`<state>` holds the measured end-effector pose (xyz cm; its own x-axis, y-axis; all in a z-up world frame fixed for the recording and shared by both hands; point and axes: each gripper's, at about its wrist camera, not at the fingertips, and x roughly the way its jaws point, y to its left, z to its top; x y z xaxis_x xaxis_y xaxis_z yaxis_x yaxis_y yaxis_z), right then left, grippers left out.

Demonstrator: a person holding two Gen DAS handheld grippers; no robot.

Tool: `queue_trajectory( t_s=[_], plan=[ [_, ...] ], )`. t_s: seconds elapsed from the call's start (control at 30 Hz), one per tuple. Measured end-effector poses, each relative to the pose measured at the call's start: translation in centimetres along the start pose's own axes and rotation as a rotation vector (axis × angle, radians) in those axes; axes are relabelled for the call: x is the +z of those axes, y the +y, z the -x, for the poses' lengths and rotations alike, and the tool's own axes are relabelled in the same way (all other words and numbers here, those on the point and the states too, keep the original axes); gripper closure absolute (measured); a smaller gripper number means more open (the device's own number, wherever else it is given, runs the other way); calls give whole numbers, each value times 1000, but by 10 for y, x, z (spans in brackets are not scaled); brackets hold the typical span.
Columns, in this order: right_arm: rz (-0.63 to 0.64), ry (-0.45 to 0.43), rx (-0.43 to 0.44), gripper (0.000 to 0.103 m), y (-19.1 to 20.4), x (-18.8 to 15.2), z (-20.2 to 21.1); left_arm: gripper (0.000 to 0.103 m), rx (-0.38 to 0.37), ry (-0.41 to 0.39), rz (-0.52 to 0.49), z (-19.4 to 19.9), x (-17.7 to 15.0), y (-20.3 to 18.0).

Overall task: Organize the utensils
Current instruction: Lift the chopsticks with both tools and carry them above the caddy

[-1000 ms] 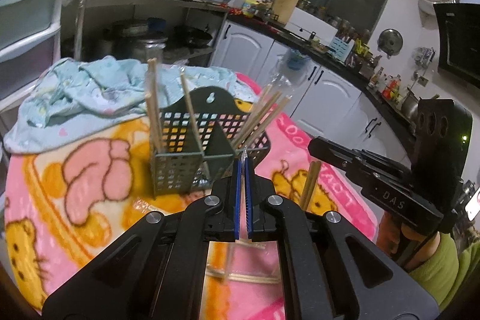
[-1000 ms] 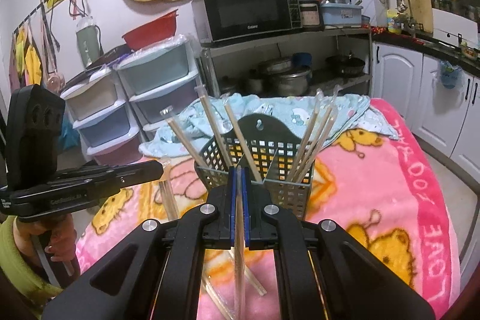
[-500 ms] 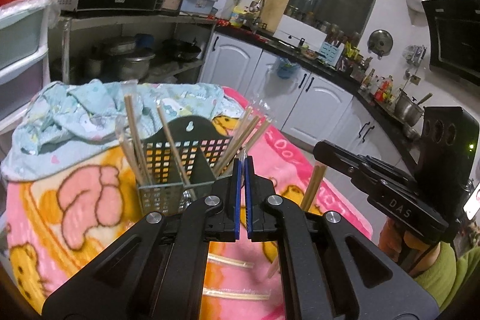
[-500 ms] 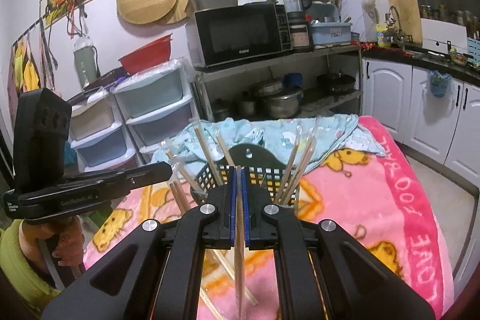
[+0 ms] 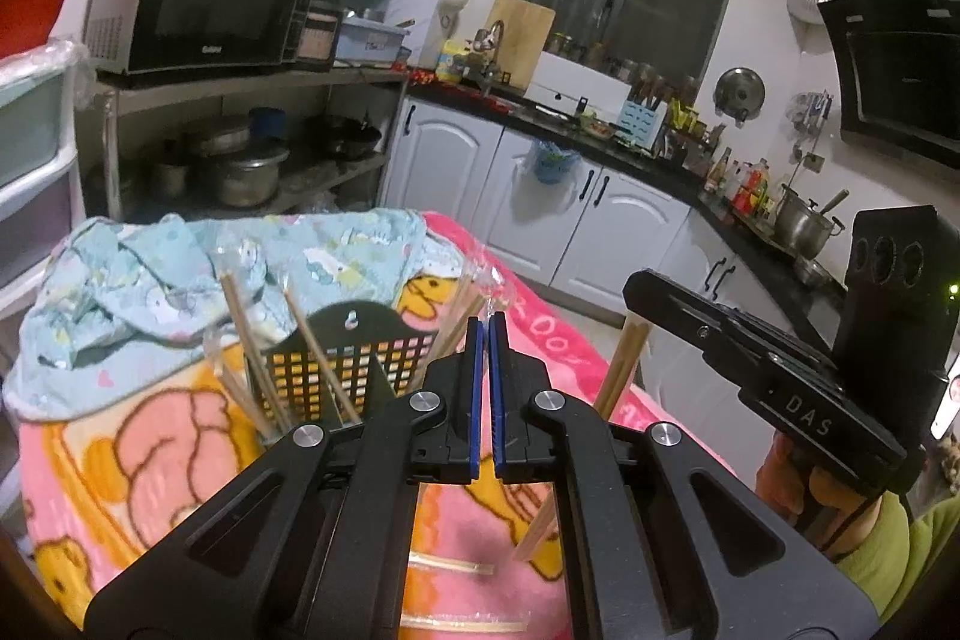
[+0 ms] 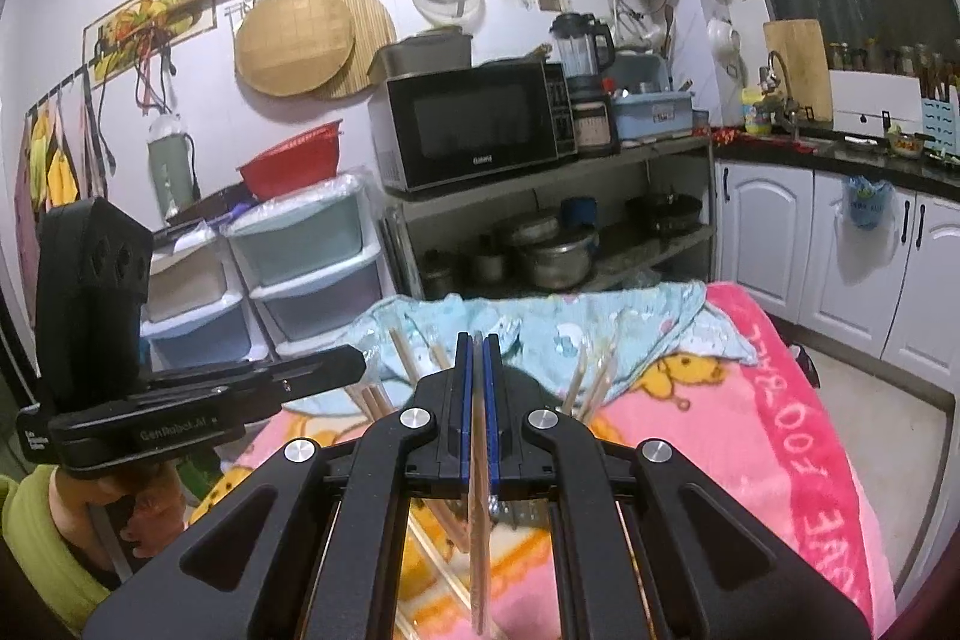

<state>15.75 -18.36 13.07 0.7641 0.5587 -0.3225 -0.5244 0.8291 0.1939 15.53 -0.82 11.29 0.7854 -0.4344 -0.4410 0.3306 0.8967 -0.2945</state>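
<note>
A dark mesh utensil holder (image 5: pixel 354 358) stands on the pink blanket, with several wooden chopsticks (image 5: pixel 249 340) leaning in it. My left gripper (image 5: pixel 483 334) is shut with nothing between its pads, raised above and in front of the holder. My right gripper (image 6: pixel 476 349) is shut on a wooden chopstick (image 6: pixel 479 520) that hangs down between the pads; it also shows in the left wrist view (image 5: pixel 621 370), to the right of the holder. Loose chopsticks (image 5: pixel 450 563) lie on the blanket below. In the right wrist view the holder is mostly hidden behind the gripper.
A crumpled light-blue cloth (image 5: pixel 180 268) lies behind the holder. The pink cartoon blanket (image 6: pixel 780 430) covers the table. A shelf with a microwave (image 6: pixel 474 124) and pots, plastic drawers (image 6: pixel 300 268) and white cabinets (image 5: pixel 540 214) stand beyond.
Both grippers have risen and tilted up, so the holder sits lower and farther in both views. The right gripper still holds its chopstick.
</note>
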Motion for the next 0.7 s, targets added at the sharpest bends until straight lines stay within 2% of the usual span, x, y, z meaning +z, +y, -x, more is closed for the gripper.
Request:
queue_trajectory(
  t_s=[0.7],
  plan=[
    [36,-170,10,99,11,58,6,102,52,-159,5,30,55,15]
  ],
)
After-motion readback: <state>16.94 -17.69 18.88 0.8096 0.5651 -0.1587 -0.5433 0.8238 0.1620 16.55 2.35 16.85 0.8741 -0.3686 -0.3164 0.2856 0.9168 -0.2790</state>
